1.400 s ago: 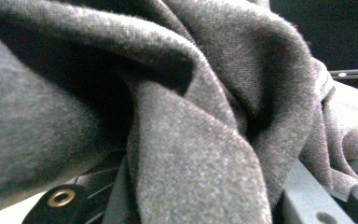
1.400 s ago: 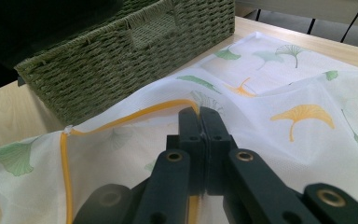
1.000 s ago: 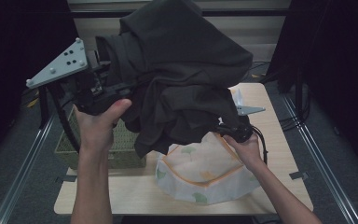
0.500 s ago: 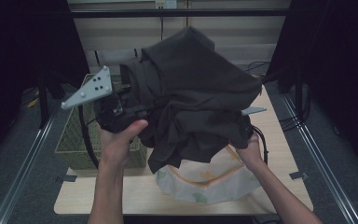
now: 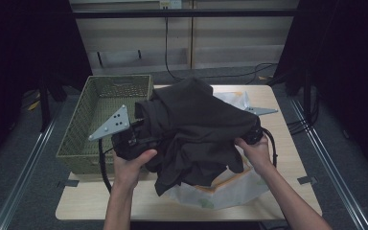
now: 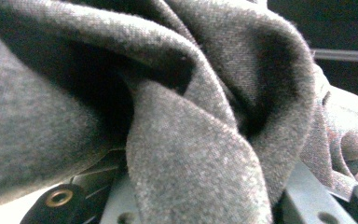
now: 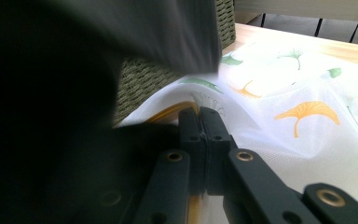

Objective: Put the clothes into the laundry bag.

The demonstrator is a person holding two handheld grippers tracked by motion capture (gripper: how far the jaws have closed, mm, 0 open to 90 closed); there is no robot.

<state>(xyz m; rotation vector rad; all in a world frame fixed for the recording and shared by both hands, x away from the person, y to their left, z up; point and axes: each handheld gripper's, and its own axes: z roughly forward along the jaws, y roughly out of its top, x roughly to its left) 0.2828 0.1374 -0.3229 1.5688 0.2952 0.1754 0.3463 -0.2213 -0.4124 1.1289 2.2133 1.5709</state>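
Over the middle of the bench (image 5: 278, 201) hangs the dark garment (image 5: 196, 129), bunched between both hands and draped over the white mesh bag (image 5: 220, 194), which lies toward the near edge, right of centre.

The right gripper (image 7: 199, 116) has its jaws pressed tight together on the bag's yellow-trimmed rim. The left gripper (image 5: 143, 136) sits at the garment's left side, beside the basket (image 5: 100, 96). Cloth is heaped over its jaws and hides the tips, so I cannot tell whether they pinch the fabric or merely carry it.

Risks, as I judge them:
- The garment covers the bag's mouth, so the left hand would be aiming blind. The cloth could pile on top of the bag rather than go inside.
- The rim is thin mesh held at one spot, so a downward push could drag it out of the right jaws and let the mouth collapse.
- Loose folds hang toward the bench's near edge — one could slide off it, or snag on the basket's wall or a trailing cable.

Count — one garment, one mesh bag, one basket, two grippers.
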